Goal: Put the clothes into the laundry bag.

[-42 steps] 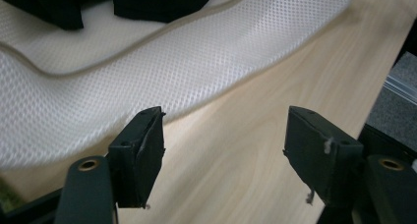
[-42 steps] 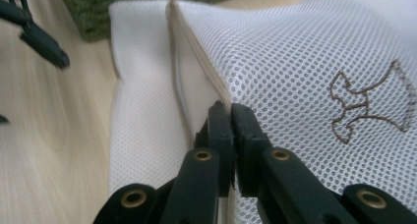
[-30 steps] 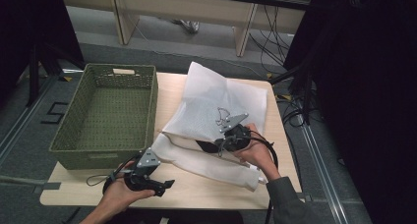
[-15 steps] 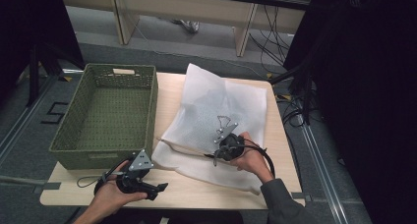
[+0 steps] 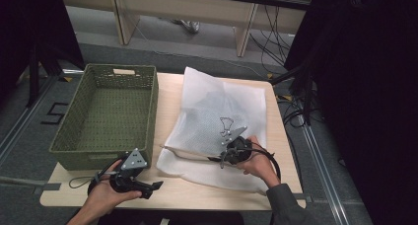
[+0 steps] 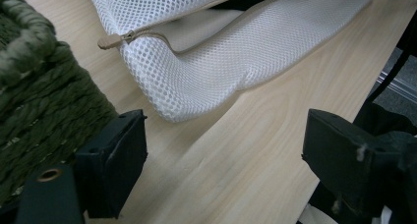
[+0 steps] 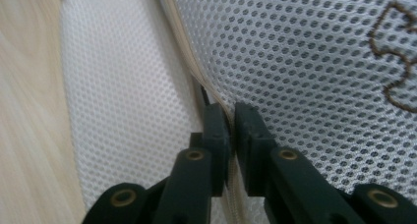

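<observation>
So there's a white mesh laundry bag (image 5: 222, 121) lying flat on the light wooden table (image 5: 281, 151), just to the right of a green woven basket (image 5: 111, 114). The right gripper (image 5: 222, 158) has its jaws pressed together on the bag's tan zipper edge (image 7: 196, 81), pinching the upper mesh layer right at the seam on the near side of the bag. A little brown embroidered outline (image 5: 226, 125) sits on the bag just beyond that gripper. The left gripper (image 5: 148, 188) rests on the table by the basket's near right corner, jaws spread wide with nothing between them. In the left gripper view the zipper pull (image 6: 112, 40) shows at the bag's corner, close to the basket's wall.
</observation>
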Demonstrator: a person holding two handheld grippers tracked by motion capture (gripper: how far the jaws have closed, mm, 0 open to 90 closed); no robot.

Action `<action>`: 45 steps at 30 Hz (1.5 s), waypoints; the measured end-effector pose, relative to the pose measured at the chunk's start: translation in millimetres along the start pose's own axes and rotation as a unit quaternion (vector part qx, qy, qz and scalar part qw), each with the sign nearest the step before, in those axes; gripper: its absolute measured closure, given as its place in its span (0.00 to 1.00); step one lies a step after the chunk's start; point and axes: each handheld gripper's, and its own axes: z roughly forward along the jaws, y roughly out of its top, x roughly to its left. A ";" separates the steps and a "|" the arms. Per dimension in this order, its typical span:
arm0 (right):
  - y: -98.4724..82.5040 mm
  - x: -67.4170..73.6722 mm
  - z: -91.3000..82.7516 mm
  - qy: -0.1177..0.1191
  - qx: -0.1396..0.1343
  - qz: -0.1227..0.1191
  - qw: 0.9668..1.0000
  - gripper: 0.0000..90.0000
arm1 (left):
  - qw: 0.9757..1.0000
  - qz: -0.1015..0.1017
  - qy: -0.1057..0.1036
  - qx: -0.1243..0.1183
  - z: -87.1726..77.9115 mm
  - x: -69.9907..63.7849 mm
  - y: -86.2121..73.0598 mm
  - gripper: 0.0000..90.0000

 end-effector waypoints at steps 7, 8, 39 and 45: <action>-3.1 -0.4 -21.4 -0.019 -0.071 0.020 0.997 0.79 | 1.000 0.008 -0.002 -0.004 -2.9 3.1 0.0 0.18; -3.8 0.0 -24.2 -0.023 -0.085 0.027 0.996 0.73 | 1.000 0.009 -0.002 -0.004 -3.4 3.0 -0.2 0.18; -52.1 34.2 -53.5 -0.036 -0.199 0.172 0.964 0.42 | 0.998 -0.011 0.002 -0.061 -38.6 18.7 -14.4 0.17; -68.4 46.1 -52.1 -0.028 -0.188 0.181 0.965 0.40 | 0.998 -0.006 0.007 -0.060 -45.1 19.9 -20.2 0.17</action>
